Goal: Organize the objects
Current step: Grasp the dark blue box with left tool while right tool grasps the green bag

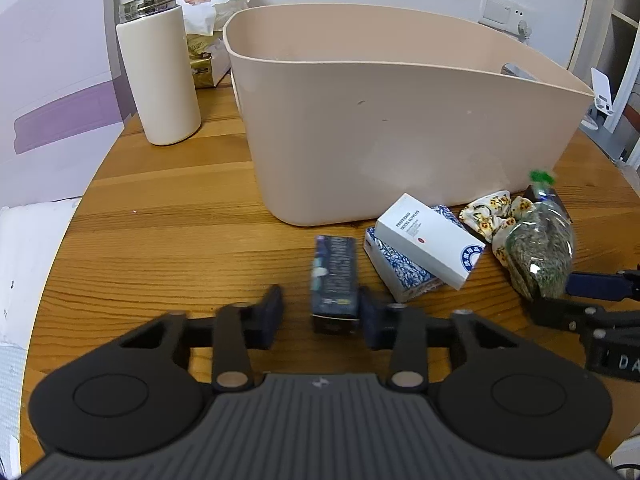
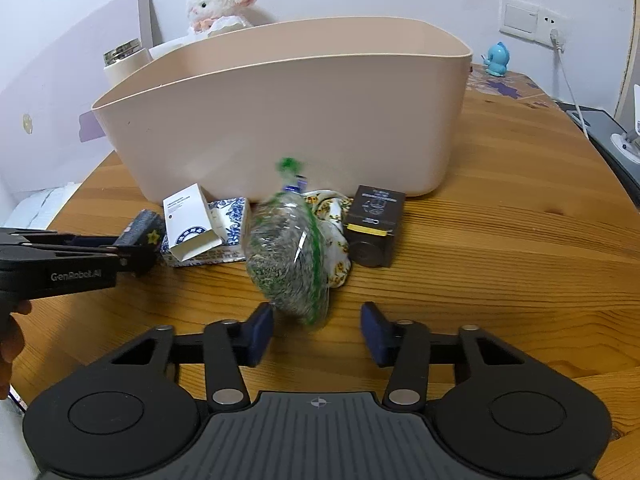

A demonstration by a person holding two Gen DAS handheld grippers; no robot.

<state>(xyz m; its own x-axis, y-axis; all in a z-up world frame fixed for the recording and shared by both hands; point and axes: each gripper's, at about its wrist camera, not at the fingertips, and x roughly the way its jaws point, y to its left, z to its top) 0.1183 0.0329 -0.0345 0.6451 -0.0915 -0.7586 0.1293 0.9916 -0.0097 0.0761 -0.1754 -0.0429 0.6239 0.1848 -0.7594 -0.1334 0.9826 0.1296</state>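
Observation:
A beige plastic bin [image 1: 384, 128] stands on the wooden table [image 1: 160, 216]; it also shows in the right wrist view [image 2: 280, 120]. In front of it lie a dark blue box [image 1: 334, 276], a white box [image 1: 430, 240] on a blue-patterned box [image 1: 394, 270], a floral cloth pouch [image 1: 490, 212], a clear bag of dried herbs [image 2: 286, 256] and a black box [image 2: 374, 224]. My left gripper [image 1: 318, 314] is open around the dark blue box, whose right side touches one finger. My right gripper [image 2: 316, 336] is open, with the bag's bottom end between its fingers.
A white thermos [image 1: 160, 76] stands left of the bin. A plush lamb [image 2: 218, 4] and a tissue box sit behind. A blue figurine [image 2: 496, 60], a wall socket and a cable are at the back right. Bedding lies beyond the table's left edge.

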